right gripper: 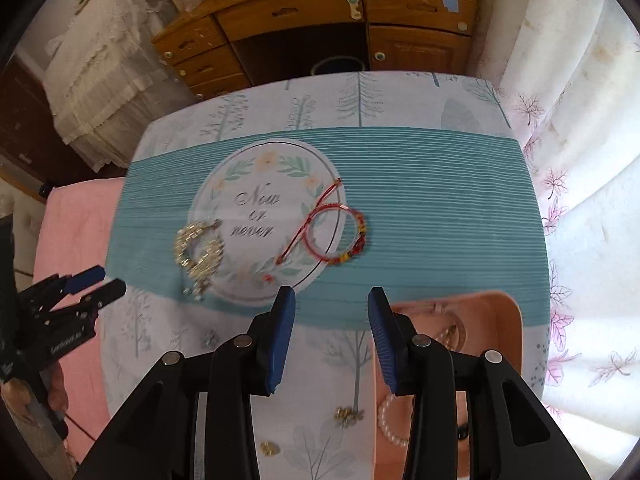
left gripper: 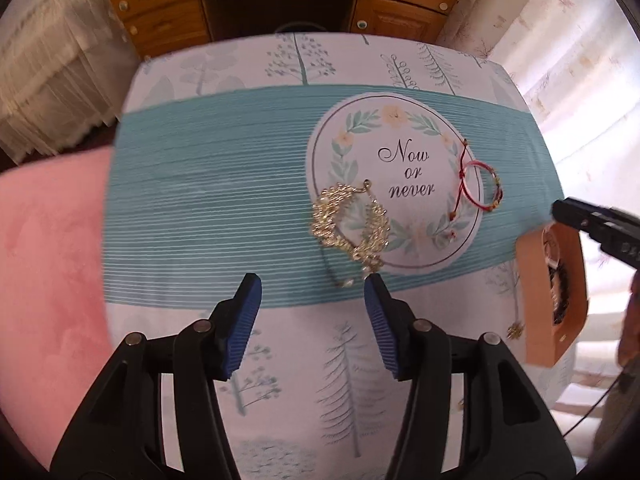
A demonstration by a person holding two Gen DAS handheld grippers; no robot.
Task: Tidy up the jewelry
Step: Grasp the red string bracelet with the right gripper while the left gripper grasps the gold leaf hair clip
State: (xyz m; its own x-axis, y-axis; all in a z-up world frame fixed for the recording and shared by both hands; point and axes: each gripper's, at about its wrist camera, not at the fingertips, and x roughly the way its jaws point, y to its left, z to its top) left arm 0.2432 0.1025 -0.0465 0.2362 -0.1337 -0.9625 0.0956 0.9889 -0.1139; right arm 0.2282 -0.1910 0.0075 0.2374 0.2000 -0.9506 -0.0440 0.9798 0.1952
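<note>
A gold chain necklace lies heaped on the teal cloth at the left edge of a round "Now or never" print; it also shows in the right wrist view. A red cord bracelet with beads lies to its right, also seen in the right wrist view. My left gripper is open just short of the necklace. My right gripper is open above the table, beside a peach jewelry box holding a pearl bracelet. The box shows in the left wrist view.
Small gold earrings and another gold piece lie on the cloth near me. A pink cushion is at the left. A wooden desk stands behind the table. Curtains hang at the right.
</note>
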